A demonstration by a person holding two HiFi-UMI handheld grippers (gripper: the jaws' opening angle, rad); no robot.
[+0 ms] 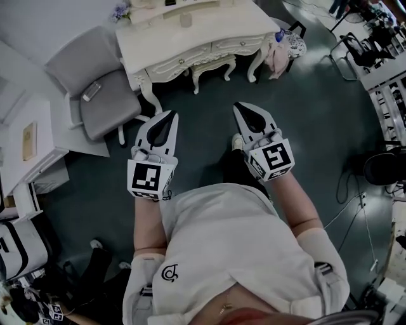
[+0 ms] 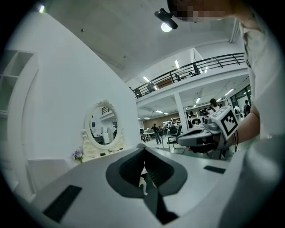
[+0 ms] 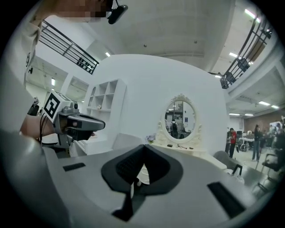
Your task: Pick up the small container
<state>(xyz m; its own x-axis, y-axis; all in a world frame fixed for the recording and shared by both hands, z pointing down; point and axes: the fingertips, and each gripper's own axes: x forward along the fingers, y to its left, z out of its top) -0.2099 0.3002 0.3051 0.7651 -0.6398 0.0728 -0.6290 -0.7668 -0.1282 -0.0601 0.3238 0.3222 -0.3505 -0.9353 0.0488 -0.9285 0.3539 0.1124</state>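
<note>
A cream dressing table (image 1: 209,39) stands ahead of me, with a small pale item (image 1: 185,19) on its top that may be the container; it is too small to tell. My left gripper (image 1: 169,115) and right gripper (image 1: 239,106) hover side by side over the dark floor, short of the table and pointing at it. Both are shut with nothing between the jaws. In the left gripper view the tips (image 2: 143,148) meet, and the right gripper (image 2: 201,136) shows beside them. The right gripper view shows its tips (image 3: 143,148) closed and the left gripper (image 3: 79,123) at its left.
A grey chair (image 1: 96,89) with a small object (image 1: 92,91) on its seat stands left of the table. An oval mirror (image 3: 180,117) and flowers (image 1: 120,11) sit on the table. A bag (image 1: 287,49) hangs at its right end. A white cabinet (image 1: 28,149) is at far left, and chairs and cables are at right.
</note>
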